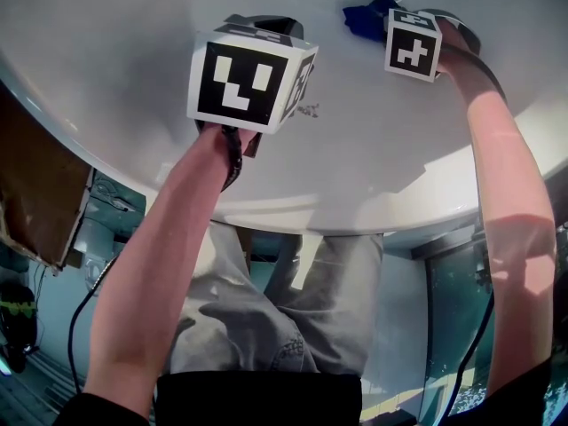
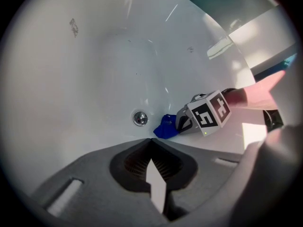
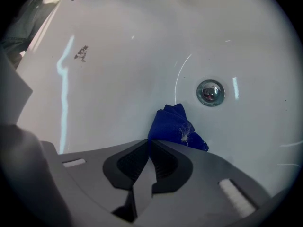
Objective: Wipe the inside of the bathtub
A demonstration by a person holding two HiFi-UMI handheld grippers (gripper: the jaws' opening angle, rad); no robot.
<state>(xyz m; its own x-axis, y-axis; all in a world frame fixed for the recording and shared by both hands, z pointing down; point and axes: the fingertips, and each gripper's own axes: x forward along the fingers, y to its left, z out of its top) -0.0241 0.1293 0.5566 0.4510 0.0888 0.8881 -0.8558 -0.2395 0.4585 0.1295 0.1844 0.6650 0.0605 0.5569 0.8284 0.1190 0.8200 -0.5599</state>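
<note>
The white bathtub fills the top of the head view, its inside bare and glossy. A crumpled blue cloth lies on the tub floor close to the drain, and my right gripper is shut on its near edge. In the head view the cloth pokes out past the right gripper's marker cube. My left gripper is shut with nothing in it. It hangs over the tub floor to the left of the cloth, apart from it. Its marker cube hides its jaws in the head view.
The round metal drain sits just beyond the cloth. A small dark smudge marks the tub surface near the left gripper. The tub's front rim runs under both forearms. A brown cabinet stands at the left.
</note>
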